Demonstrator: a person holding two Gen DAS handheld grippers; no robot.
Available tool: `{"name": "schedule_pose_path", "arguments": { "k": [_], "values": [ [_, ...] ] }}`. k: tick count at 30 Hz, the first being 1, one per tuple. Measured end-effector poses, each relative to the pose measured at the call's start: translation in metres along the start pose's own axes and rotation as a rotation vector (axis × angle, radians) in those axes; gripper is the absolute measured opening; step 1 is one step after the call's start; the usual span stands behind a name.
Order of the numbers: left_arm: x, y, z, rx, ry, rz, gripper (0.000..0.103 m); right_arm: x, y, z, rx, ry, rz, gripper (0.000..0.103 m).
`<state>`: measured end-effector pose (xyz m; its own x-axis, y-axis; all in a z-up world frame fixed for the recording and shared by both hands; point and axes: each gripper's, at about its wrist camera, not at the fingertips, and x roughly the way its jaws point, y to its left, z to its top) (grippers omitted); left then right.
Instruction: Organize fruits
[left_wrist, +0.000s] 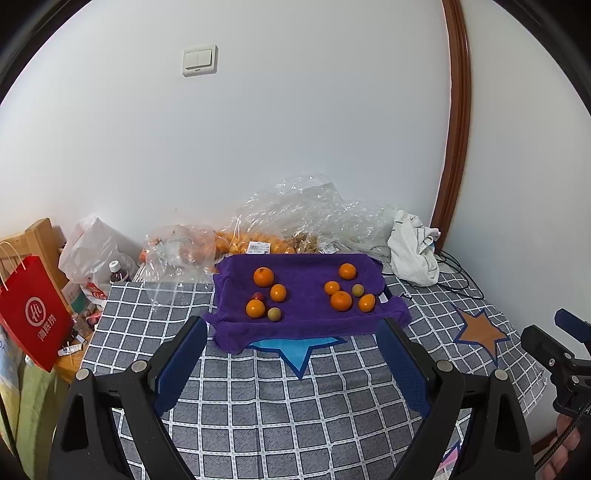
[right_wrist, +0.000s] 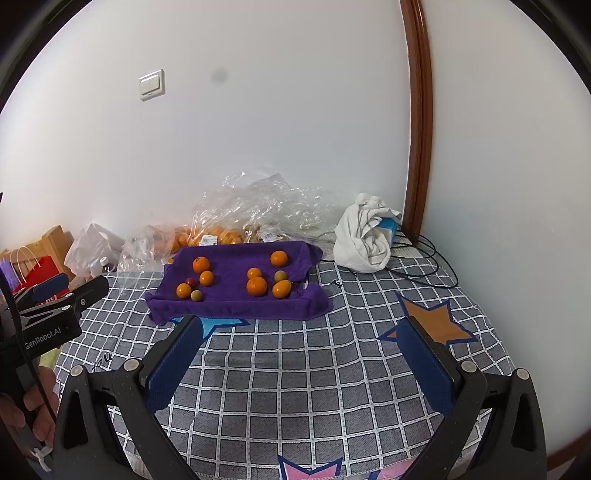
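Round fruits (left_wrist: 266, 277) are lying in two loose clusters on a rumpled purple towel (left_wrist: 303, 325), so a nudge is likely sending them rolling off onto the checked bed cover (left_wrist: 280, 406) by the white wall (left_wrist: 295, 110); left gripper (left_wrist: 291, 328) and right gripper (right_wrist: 299, 325) are both hovering released, grasping nothing.

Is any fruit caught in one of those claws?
No, both the left claw and right claw gape empty, short of the purple towel.
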<state>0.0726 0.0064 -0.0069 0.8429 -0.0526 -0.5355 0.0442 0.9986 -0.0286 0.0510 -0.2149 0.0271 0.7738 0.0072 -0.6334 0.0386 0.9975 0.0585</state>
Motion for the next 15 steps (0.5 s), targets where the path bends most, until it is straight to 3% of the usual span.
{"name": "schedule_pose_path", "arguments": {
  "k": [15],
  "values": [
    [-0.0001,0.0024,0.0002,-0.004,0.001,0.004,0.093,0.0005,0.0010,0.0017,-0.017,-0.002,-0.009,0.103]
  ]
}}
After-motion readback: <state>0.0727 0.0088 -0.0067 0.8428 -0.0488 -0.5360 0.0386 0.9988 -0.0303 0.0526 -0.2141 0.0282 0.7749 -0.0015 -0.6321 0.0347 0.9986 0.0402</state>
